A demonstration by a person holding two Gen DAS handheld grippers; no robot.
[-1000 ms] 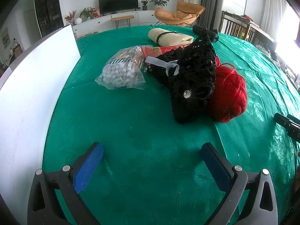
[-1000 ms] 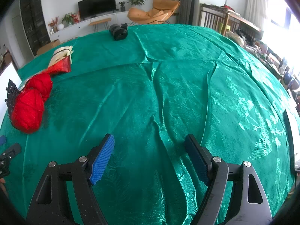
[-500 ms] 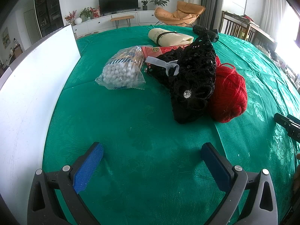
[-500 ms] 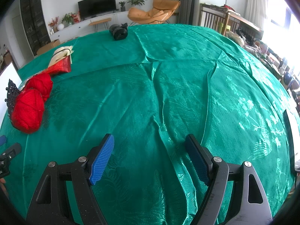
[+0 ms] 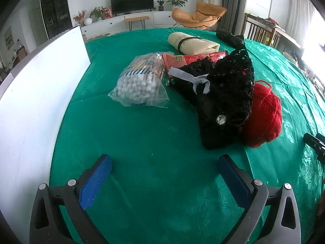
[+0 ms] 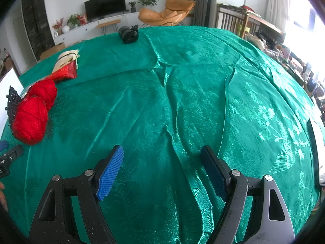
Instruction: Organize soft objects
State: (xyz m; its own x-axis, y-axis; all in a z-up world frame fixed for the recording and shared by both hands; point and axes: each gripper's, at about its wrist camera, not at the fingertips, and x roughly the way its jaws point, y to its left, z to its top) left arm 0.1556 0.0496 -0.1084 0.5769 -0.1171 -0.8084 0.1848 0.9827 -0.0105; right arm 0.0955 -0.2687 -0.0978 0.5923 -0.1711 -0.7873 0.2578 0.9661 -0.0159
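On the green-clothed bench (image 5: 142,142), the black knit piece (image 5: 225,101) touches red yarn (image 5: 266,116), with the cotton swab bag (image 5: 140,85) beside; the left tool (image 5: 164,168) and right tool (image 6: 162,158) gape wide, empty.

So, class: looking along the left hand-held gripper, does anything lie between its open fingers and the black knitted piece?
Nothing visible does. Only bare green cloth lies between the left hand-held gripper and the black knitted piece; the red yarn sits beside it.
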